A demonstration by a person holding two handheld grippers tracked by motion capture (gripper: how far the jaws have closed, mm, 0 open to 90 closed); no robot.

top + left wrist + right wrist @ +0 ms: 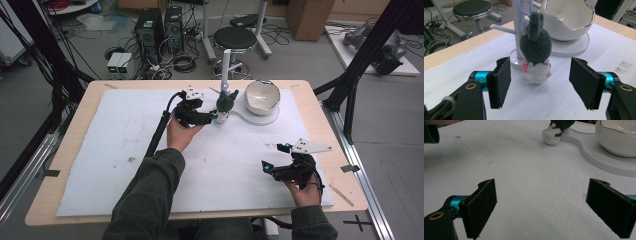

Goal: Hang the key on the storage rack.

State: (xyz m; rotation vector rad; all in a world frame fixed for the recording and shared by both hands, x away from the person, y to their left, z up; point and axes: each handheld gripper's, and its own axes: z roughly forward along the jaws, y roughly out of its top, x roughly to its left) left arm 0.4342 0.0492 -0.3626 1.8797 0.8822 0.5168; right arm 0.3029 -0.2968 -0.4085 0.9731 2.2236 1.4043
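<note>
A small plush toy (535, 53), dark grey above and white below with pink bits, hangs by a lilac loop against the white stand (518, 30) toward the desk's far edge, beside a white bowl (569, 20). The left gripper (539, 82) stands half open just before it, pads clear, hand level.
</note>
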